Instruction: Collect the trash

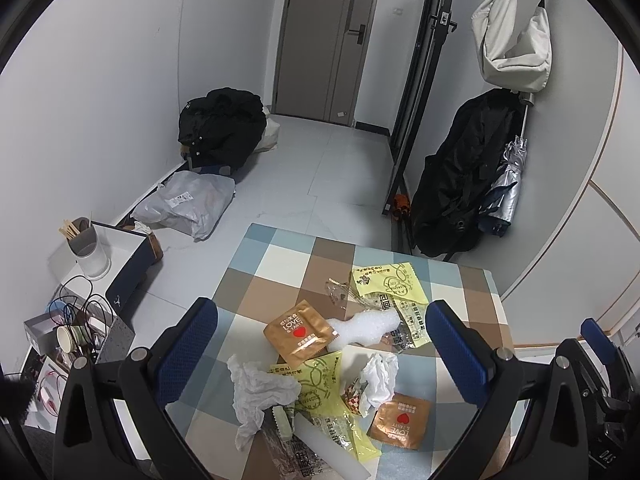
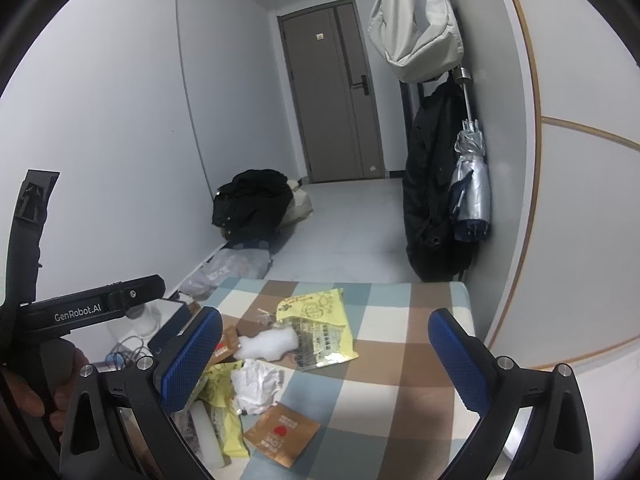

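- Two grippers, left gripper (image 1: pixel 322 354) and right gripper (image 2: pixel 326 354), hang with jaws spread wide, grasping nothing.
- Trash lies mid-surface (image 1: pixel 280 264): tissues (image 1: pixel 260 390), yellow wrappers (image 1: pixel 390 284), brown packets (image 1: pixel 300 332), foam (image 1: pixel 364 326).

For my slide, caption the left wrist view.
Open left gripper hovers over wrappers, crumpled tissue and foam on the checked table.
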A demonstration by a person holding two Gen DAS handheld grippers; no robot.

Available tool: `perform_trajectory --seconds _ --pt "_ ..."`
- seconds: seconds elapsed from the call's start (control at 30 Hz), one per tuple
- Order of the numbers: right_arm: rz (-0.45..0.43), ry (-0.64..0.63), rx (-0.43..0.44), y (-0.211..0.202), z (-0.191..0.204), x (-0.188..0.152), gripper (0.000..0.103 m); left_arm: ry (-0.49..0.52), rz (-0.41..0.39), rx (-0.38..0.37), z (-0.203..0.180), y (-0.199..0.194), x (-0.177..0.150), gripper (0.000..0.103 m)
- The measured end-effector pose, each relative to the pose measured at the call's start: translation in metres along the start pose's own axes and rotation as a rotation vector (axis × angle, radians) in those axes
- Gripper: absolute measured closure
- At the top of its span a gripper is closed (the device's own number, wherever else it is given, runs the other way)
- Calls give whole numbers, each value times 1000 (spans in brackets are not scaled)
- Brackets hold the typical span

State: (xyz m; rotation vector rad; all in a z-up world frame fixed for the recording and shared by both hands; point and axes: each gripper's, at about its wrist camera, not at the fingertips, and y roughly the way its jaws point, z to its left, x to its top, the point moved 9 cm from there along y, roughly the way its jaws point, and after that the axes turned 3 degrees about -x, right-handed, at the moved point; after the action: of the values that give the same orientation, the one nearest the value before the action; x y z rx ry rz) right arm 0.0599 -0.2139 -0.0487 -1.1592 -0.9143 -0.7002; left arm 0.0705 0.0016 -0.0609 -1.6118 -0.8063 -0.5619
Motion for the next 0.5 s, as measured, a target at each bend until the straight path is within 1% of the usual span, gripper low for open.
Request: perform_trajectory --seconds 0.5 --pt "3 2 -10 -2 -1 0 0 -4 5 -2 -1 2 -2 1"
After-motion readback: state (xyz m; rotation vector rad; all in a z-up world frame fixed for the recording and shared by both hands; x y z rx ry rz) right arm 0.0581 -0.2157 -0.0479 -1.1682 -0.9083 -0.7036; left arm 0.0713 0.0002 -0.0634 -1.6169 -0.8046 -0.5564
